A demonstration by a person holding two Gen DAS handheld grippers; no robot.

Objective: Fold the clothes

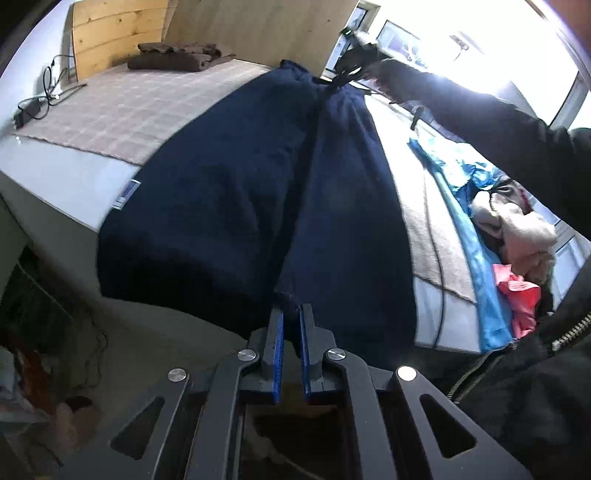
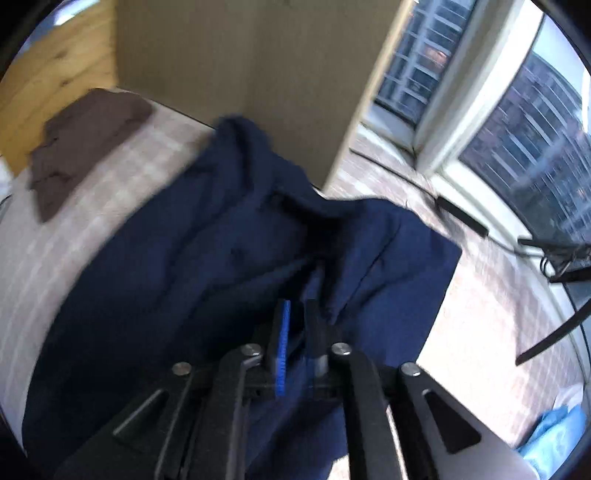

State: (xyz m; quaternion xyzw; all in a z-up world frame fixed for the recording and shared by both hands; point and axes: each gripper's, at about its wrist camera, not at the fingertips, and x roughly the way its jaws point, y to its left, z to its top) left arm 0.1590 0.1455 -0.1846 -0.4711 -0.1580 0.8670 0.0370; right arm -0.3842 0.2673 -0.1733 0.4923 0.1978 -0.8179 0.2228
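— What have you got in your left tool (image 1: 291, 310) right now?

— Its two blue-lined fingers are pinched tight on one edge of the navy garment (image 1: 251, 192). The cloth runs away from me, stretched over the near corner of the bed (image 1: 110, 110) and up to my right tool (image 1: 354, 55), which shows far off at the end of my dark sleeve (image 1: 480, 122).

— And the right tool, seen from its own camera?

— My right tool (image 2: 297, 314) is clamped on the same navy garment (image 2: 184, 258); fabric is bunched between the fingers and spills down over them. The picture is blurred, so I can't say which part of the garment it is.

— Where does the garment lie?

— Partly on the checked bedspread (image 1: 122, 107), partly hanging off the mattress edge, held up between both tools. One flat corner spreads toward the window (image 2: 517, 129) side.

— Anything else on the bed?

— A folded brown piece (image 1: 177, 57) sits near the wooden headboard (image 1: 110, 33), well apart from the navy one. To my right there is a heap of other clothes: a light blue piece (image 1: 476, 251), a beige one (image 1: 517, 229) and a pink-red one (image 1: 521, 295). A black cable (image 1: 40, 99) lies at the far left corner.
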